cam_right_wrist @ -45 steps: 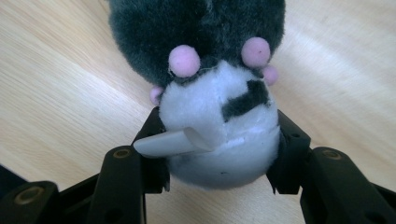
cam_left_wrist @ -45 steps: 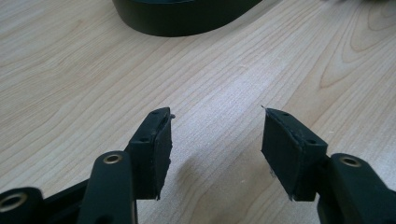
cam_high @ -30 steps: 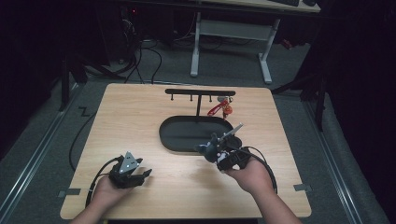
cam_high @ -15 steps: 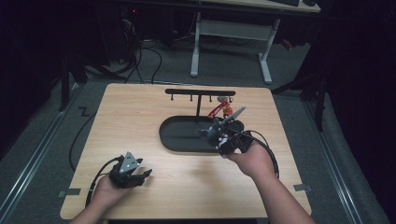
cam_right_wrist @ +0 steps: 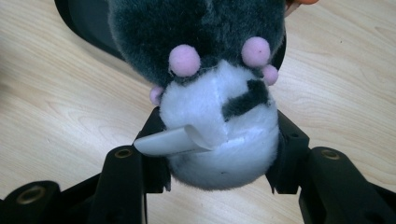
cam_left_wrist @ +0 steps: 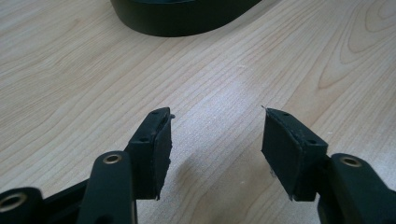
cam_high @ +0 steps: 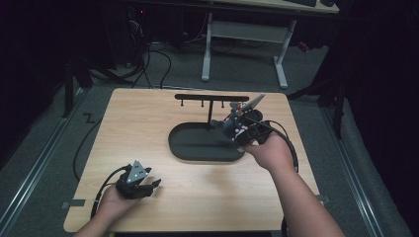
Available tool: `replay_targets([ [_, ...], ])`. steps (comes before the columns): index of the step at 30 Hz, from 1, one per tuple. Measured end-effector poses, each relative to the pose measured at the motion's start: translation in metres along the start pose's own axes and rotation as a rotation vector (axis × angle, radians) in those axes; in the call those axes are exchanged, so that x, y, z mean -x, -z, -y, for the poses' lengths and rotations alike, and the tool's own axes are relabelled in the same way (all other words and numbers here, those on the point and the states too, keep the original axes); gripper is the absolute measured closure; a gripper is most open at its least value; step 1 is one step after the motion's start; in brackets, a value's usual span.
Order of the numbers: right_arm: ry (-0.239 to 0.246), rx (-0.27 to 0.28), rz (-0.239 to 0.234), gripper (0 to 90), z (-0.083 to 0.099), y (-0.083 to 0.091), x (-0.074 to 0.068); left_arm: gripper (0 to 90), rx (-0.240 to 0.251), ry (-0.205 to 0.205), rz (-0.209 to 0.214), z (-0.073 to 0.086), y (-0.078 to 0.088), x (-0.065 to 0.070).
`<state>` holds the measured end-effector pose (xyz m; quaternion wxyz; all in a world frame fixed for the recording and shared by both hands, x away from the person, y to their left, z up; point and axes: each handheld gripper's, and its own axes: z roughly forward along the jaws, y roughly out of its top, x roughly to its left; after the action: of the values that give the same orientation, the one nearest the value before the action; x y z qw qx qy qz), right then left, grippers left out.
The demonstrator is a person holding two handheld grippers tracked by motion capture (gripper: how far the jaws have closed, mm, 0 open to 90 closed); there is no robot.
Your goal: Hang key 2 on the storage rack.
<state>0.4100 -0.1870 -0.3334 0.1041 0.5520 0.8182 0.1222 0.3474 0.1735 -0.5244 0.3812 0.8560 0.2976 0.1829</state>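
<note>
A grey and white plush toy with small pink dots and a white tag sits between the jaws of my right gripper, which is shut on it. In the high view this gripper holds the toy in the air over the right end of the black oval tray. My left gripper rests on the table near the front left. Its jaws stand open around bare wood, with nothing between them.
A black T-shaped rack with small hooks stands just behind the tray. A red thing hangs near its right end, partly hidden by the right gripper. The tray's rim lies ahead of the left gripper. Cables trail from both grippers.
The right gripper has risen with the plush toy and moved from the tray's near right edge toward the rack. The left gripper has not moved.
</note>
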Motion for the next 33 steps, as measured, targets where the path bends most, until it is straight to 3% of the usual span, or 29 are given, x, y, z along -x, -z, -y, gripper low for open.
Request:
replay_targets([
  [16, -0.011, 0.016, 0.039, 50.9, -0.022, 0.01, 0.001, 42.6, -0.004, -0.001, 0.003, 0.001, 0.001, -0.001],
  [25, -0.034, 0.038, 0.088, 50.9, -0.031, 0.015, 0.008, 42.6, -0.007, -0.003, 0.005, 0.001, 0.001, 0.0],
  [30, 0.002, 0.029, 0.158, 50.8, -0.036, 0.003, 0.007, 42.6, -0.012, -0.004, 0.007, 0.001, 0.001, 0.0],
  [33, 0.009, 0.004, 0.153, 50.9, -0.036, -0.007, 0.005, 42.6, -0.007, -0.002, 0.007, 0.001, 0.001, -0.001],
])
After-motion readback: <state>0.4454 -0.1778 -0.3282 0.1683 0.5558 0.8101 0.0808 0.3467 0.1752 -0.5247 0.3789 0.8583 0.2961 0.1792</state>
